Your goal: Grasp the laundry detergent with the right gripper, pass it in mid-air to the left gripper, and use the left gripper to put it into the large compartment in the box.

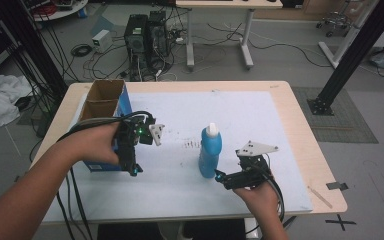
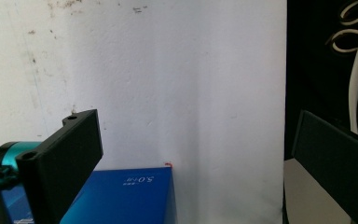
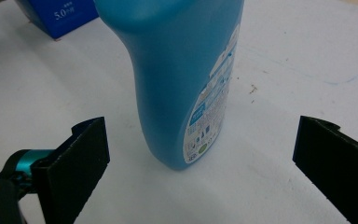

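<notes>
A blue bottle (image 1: 210, 152) with a white cap stands upright near the middle of the white sheet (image 1: 180, 115). My right gripper (image 1: 220, 176) is low at the bottle's near right side and points at its base. In the right gripper view the bottle (image 3: 177, 79) stands just ahead of the gap, and the right gripper (image 3: 204, 140) is open wide with nothing between its jaws. My left gripper (image 1: 134, 170) hovers at the front right corner of a blue box (image 1: 122, 105), pointing down. In its own view the left gripper (image 2: 200, 140) is open over the sheet, with the blue box (image 2: 126, 196) below.
The blue box has an open brown cardboard top (image 1: 100, 97) and stands at the table's left side. Small dark marks (image 1: 192, 145) stain the sheet left of the bottle. A pale stick (image 1: 320, 196) lies near the table's right front corner. Cables trail from both grippers.
</notes>
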A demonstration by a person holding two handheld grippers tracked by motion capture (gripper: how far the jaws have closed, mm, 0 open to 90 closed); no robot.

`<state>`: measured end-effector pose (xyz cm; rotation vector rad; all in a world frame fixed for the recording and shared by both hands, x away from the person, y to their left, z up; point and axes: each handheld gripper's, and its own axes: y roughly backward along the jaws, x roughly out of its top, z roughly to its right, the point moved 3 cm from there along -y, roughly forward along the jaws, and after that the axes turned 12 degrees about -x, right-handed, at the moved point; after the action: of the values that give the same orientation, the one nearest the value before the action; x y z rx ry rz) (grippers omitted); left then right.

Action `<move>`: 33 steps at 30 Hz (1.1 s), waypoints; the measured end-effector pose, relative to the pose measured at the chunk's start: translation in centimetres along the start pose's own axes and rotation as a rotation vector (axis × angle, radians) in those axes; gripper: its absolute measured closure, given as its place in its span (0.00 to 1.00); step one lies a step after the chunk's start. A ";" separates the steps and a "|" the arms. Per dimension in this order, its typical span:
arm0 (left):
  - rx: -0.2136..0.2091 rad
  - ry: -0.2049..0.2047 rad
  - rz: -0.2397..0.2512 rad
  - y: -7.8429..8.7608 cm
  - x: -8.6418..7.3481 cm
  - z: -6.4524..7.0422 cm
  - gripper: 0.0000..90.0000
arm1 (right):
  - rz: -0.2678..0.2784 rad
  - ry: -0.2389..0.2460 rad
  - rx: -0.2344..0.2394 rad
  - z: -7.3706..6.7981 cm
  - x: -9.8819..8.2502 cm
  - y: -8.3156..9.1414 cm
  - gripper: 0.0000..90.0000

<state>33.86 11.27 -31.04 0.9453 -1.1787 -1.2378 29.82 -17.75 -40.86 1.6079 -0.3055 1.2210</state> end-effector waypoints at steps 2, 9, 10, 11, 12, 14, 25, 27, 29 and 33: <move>0.000 0.000 0.000 0.0 0.0 0.0 0.02 | -0.002 0.002 -0.003 -0.2 -0.1 -0.2 0.03; 0.004 0.004 -0.002 0.0 -0.1 0.1 0.02 | 0.017 -0.055 -0.048 -2.1 -0.9 -1.2 0.03; 0.003 0.006 -0.002 -0.1 -0.1 0.1 0.02 | 0.018 -0.063 -0.047 -2.3 -1.1 -1.3 0.03; 0.002 0.006 -0.002 -0.1 -0.1 0.1 0.02 | 0.023 -0.068 -0.055 -2.4 -1.2 -1.4 0.03; 0.002 0.006 -0.002 -0.1 -0.1 0.1 0.02 | 0.026 -0.080 -0.067 -2.6 -1.3 -1.5 0.03; 0.004 0.003 -0.003 -0.1 0.0 0.2 0.02 | 0.039 -0.101 -0.081 -2.8 -1.5 -1.6 0.03; 0.009 -0.003 -0.002 -0.1 0.2 0.5 0.02 | 0.093 -0.191 -0.154 -3.9 -2.3 -3.0 0.02; 0.010 -0.006 -0.003 -0.1 0.2 0.6 0.02 | 0.102 -0.202 -0.161 -3.9 -2.3 -3.3 0.02; 0.009 -0.006 -0.004 -0.1 0.2 0.6 0.02 | 0.110 -0.217 -0.169 -4.0 -2.2 -3.6 0.02; 0.012 -0.006 -0.001 -0.1 0.0 0.7 0.02 | 0.120 -0.226 -0.183 -4.3 -2.0 -4.1 0.02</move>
<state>33.17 11.27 -30.99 0.9522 -1.1917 -1.2364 29.47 -13.09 -45.12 1.5863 -0.6469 1.0675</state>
